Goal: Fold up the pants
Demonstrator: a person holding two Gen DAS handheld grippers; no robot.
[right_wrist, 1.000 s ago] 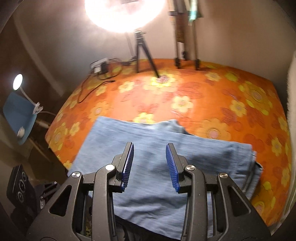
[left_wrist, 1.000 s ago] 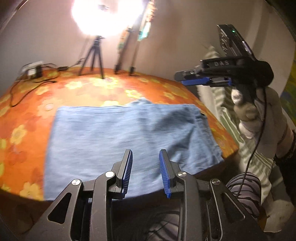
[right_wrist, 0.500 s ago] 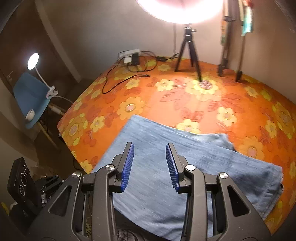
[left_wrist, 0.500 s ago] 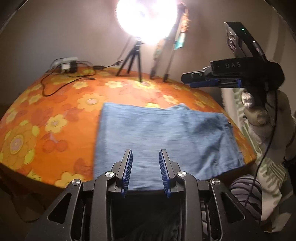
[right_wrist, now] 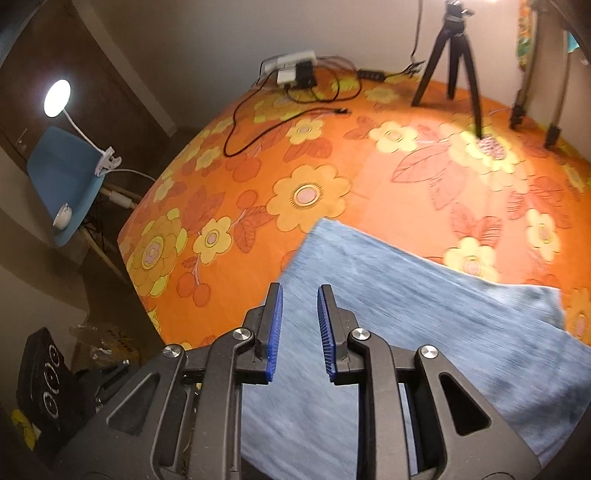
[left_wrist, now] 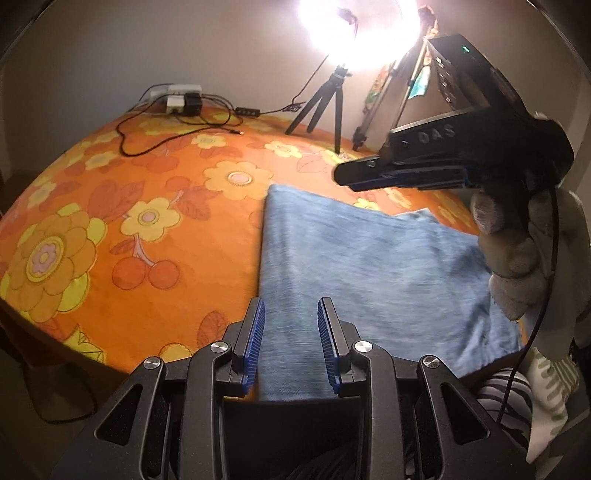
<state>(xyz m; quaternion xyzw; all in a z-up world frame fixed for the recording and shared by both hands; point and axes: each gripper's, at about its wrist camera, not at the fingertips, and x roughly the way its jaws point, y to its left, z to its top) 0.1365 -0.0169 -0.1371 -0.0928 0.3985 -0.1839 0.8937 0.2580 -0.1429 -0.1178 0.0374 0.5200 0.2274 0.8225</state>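
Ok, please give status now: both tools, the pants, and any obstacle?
Left tool open, empty. Right tool empty, just been closing. Folded blue pants flat on floral tablecloth. Nothing in the way.

the pants [left_wrist: 369, 266] are smearing with motion blur, and their near edge is hiding behind the left gripper [left_wrist: 290, 339]. the lamp's glare [left_wrist: 354, 29] is washing out its own head. the right gripper's [right_wrist: 299, 328] frame is cutting off the pants' lower part.

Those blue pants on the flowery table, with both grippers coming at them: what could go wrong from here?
1. The pants lie folded in layers, so the left gripper, open over their left edge, might pinch only the top layer.
2. The right gripper, its jaws just narrowing with nothing between them, may be too closed to take the cloth.
3. The near edge hangs over the table; a tug could slide the pants off.
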